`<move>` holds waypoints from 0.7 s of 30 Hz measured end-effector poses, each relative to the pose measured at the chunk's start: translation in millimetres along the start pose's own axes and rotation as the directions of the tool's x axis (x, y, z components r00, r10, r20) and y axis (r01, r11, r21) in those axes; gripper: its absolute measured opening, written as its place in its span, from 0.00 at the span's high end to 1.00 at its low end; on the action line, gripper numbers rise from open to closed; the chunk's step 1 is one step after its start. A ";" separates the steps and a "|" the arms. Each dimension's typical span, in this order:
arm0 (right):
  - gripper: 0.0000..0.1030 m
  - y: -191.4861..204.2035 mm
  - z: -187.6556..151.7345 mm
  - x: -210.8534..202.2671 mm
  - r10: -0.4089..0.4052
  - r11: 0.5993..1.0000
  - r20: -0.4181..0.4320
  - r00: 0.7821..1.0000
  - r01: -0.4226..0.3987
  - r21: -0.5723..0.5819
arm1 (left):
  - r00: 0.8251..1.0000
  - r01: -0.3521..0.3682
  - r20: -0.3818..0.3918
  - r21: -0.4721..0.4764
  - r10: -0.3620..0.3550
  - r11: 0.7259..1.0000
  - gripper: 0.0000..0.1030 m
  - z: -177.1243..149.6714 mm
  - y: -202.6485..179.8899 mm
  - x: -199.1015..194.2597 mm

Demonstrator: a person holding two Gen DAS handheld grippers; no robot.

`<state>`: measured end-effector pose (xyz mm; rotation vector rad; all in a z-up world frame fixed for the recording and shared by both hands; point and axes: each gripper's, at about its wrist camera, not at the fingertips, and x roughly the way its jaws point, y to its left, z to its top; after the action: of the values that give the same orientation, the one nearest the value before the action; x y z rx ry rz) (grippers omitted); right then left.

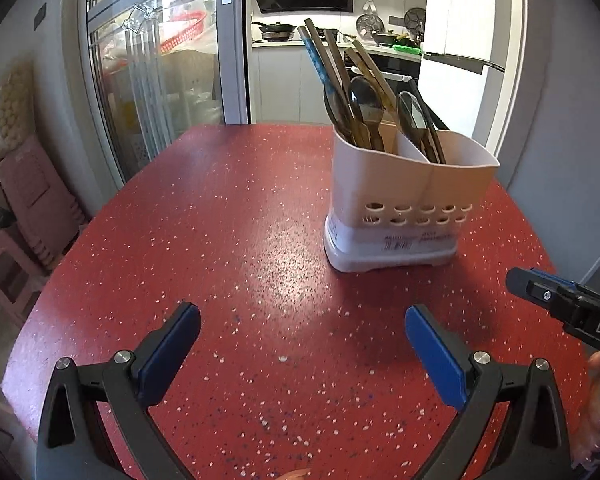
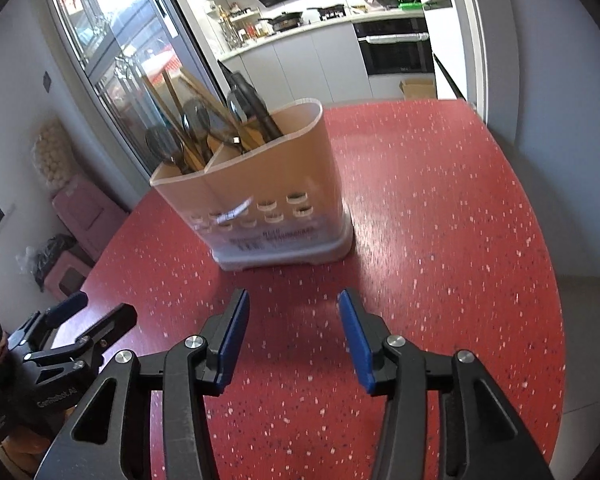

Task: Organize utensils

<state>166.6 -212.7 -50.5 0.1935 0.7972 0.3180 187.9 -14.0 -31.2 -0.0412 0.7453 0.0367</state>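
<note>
On a red speckled table (image 1: 228, 216), a white utensil caddy (image 1: 408, 208) stands upright with its load already sorted: spoons (image 1: 364, 100) and chopsticks (image 1: 332, 56) rise from the compartment toward the glass door (image 1: 152, 64), while a further spoon and dark-handled pieces lean in the middle one. The compartment at the other end looks empty from the left wrist view. The left gripper (image 1: 302, 326) hangs over bare tabletop with its jaws spread wide and nothing between them; the right gripper (image 2: 294, 312) points at the caddy's base with jaws parted about halfway, also empty. No loose utensil lies on the table in either view, so the sorting appears finished or nearly so. Any next move would call for finding a remaining piece out of view, or simply drawing both tools back.
</note>
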 end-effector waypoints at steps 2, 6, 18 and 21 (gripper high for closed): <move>0.49 0.6 -5.1 1.0 -0.014 1.000 -0.018 1.000 0.014 0.007 | 1.000 0.003 -0.004 -0.001 -0.003 1.000 0.00 -3.5 1.5 -2.4; 0.44 1.4 -14.4 1.8 -0.031 0.999 -0.042 0.999 0.031 0.017 | 1.000 0.004 -0.010 -0.005 -0.005 1.000 0.00 -11.0 4.7 -6.1; 0.23 31.8 -40.2 -25.0 -0.174 0.982 0.081 0.981 0.179 -0.062 | 0.999 0.026 0.043 0.001 -0.026 1.000 0.00 -27.9 9.6 -24.2; 0.23 38.0 -43.2 -33.6 -0.215 0.971 0.128 0.968 0.225 -0.074 | 0.997 0.027 0.073 0.006 -0.028 1.000 0.00 -28.2 11.1 -31.7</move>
<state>105.3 -186.8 -46.6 0.0393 0.6773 0.1298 145.0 -5.0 -30.7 -0.0453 0.6714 0.0101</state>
